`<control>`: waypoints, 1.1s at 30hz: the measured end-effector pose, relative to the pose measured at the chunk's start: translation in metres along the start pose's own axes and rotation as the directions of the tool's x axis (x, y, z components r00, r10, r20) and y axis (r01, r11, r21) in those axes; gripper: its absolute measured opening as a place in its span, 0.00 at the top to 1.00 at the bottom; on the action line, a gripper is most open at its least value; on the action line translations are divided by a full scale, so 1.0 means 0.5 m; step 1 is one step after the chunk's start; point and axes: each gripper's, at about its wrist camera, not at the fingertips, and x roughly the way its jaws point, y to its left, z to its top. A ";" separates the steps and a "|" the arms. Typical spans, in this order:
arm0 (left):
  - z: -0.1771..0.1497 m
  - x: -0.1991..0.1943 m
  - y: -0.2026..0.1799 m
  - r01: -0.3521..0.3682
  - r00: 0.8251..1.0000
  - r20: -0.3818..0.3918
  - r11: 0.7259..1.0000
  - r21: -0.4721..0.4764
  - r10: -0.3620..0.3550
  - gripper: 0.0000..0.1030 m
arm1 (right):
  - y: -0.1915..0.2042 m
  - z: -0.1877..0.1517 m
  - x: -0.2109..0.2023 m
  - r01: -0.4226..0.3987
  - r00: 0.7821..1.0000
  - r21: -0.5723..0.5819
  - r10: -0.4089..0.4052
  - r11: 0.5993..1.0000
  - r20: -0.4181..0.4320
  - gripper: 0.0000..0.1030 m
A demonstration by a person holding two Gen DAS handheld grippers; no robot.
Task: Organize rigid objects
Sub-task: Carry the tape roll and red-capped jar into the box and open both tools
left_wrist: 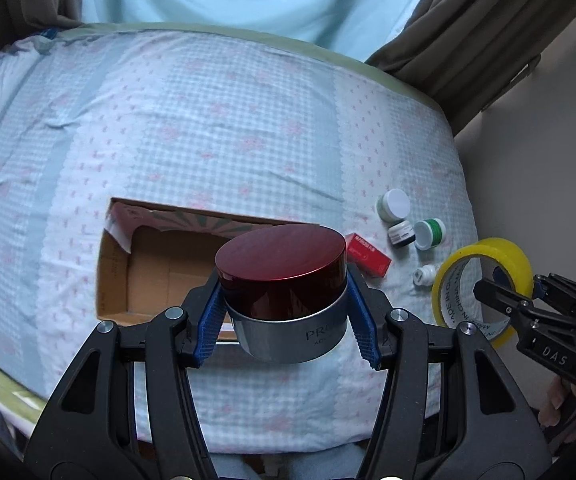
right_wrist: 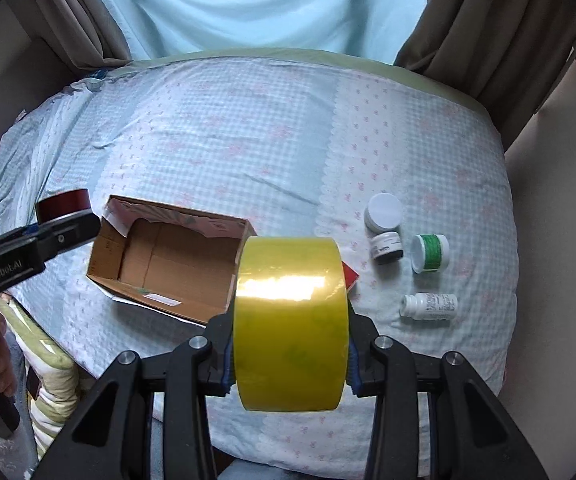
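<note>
My left gripper (left_wrist: pixel 288 312) is shut on a silver cream jar with a dark red lid (left_wrist: pixel 284 276) and holds it above the near edge of an open cardboard box (left_wrist: pixel 156 272). My right gripper (right_wrist: pixel 289 356) is shut on a yellow tape roll (right_wrist: pixel 291 328), held above the bed just right of the box (right_wrist: pixel 168 264). The tape roll also shows at the right of the left wrist view (left_wrist: pixel 483 280). The jar shows at the left of the right wrist view (right_wrist: pixel 64 202). The box looks empty.
On the bed's checked sheet (right_wrist: pixel 248 140), right of the box, lie a red carton (left_wrist: pixel 367 258), a white-lidded jar (right_wrist: pixel 383 212), a small dark jar (right_wrist: pixel 387 247), a green-banded jar (right_wrist: pixel 429 252) and a white pill bottle (right_wrist: pixel 429 306). Curtains hang behind.
</note>
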 end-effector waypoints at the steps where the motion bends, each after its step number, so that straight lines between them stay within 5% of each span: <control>1: 0.001 -0.001 0.025 -0.001 1.000 -0.008 1.000 0.012 0.001 0.50 | 0.023 0.004 0.002 -0.012 1.000 0.007 0.012 1.000 -0.001 0.63; 7: 0.007 0.027 0.161 -0.004 0.997 -0.077 0.996 0.088 0.011 0.50 | 0.169 0.026 0.059 -0.094 0.994 0.111 0.099 0.989 -0.037 0.63; 17: 0.003 0.183 0.295 -0.023 0.971 -0.231 0.985 0.172 0.063 0.50 | 0.346 0.080 0.235 -0.052 0.990 0.179 0.074 0.982 -0.120 0.64; 33: 0.008 0.423 0.278 -0.008 0.917 -0.375 0.945 0.327 0.138 0.50 | 0.284 0.086 0.502 0.072 0.946 0.266 0.018 0.961 -0.323 0.64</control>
